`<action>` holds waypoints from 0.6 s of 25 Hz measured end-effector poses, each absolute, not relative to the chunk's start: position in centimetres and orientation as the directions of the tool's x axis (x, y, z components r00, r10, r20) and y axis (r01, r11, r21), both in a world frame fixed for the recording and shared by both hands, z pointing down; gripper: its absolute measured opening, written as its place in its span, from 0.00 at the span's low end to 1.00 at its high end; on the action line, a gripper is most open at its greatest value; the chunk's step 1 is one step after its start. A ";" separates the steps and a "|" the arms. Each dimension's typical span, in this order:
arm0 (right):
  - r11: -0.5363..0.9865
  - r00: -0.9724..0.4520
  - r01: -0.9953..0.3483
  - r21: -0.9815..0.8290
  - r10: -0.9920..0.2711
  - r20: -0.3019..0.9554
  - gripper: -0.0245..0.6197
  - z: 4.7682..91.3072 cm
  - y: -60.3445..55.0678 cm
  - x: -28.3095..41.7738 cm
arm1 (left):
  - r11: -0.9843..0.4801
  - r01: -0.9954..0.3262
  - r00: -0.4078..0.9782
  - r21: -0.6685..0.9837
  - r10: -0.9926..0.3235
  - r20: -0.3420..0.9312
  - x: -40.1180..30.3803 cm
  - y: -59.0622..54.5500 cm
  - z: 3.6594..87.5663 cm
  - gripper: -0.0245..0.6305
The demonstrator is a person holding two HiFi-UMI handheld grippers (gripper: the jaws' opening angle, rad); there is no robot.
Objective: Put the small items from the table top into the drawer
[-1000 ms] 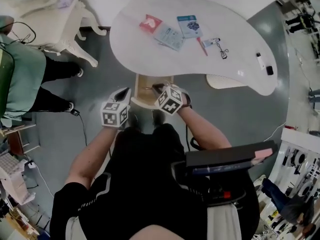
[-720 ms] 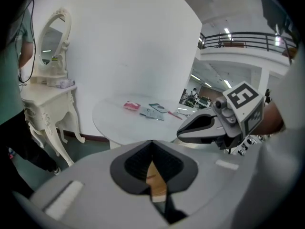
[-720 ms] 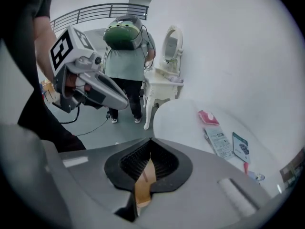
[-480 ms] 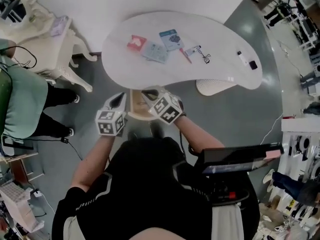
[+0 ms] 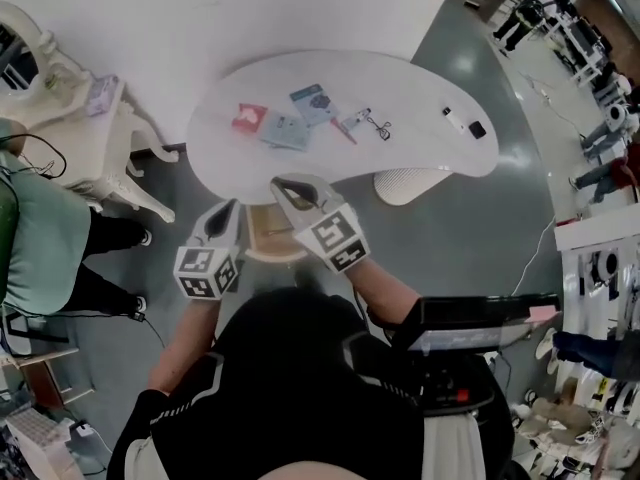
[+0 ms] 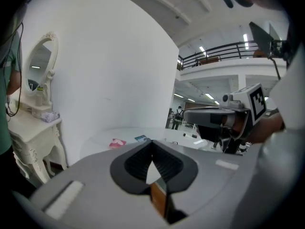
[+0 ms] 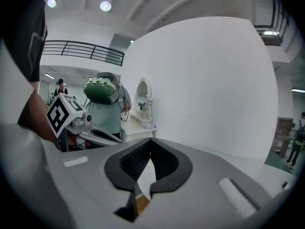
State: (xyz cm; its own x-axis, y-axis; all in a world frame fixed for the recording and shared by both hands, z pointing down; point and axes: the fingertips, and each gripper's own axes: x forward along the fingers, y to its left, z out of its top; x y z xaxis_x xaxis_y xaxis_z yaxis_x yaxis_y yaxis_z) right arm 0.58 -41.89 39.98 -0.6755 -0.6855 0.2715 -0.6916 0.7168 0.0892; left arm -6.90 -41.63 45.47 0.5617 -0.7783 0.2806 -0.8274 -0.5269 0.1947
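Small items lie on the white curved table (image 5: 420, 83): a red packet (image 5: 248, 117), pale blue packets (image 5: 285, 131), a blue card (image 5: 312, 104), a red stick (image 5: 345, 129), an eyelash curler (image 5: 381, 126), and a white piece (image 5: 452, 118) with a black piece (image 5: 477, 129) at the right end. The wooden drawer (image 5: 266, 232) stands open under the near edge. My right gripper (image 5: 286, 187) is shut and empty above the drawer, at the table's rim. My left gripper (image 5: 227, 213) hangs shut and empty just left of the drawer. In the left gripper view the red packet (image 6: 116, 142) shows beyond the closed jaws.
A white ornate dressing table (image 5: 75, 118) stands at the left, with a person in green (image 5: 35, 253) beside it. A white ribbed base (image 5: 410, 183) sits under the table's right half. A dark chair (image 5: 480, 318) is at my right side.
My right gripper has risen from the drawer's mouth toward the table's edge. My left gripper has drifted slightly left. The head view has swung, so the table sits lower and further left.
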 end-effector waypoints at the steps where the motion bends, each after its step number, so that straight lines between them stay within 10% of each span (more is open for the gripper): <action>1: 0.713 -0.677 -0.697 0.079 -0.690 0.255 0.04 39.2 -41.9 0.8 | -0.530 -0.828 0.561 0.184 -0.784 0.267 -6.9 -41.6 44.7 0.04; 15: 0.567 -0.567 -0.824 -0.021 -0.823 0.022 0.04 31.5 -41.0 5.4 | -0.529 -0.831 0.549 0.173 -0.830 0.099 -7.5 -41.4 35.9 0.04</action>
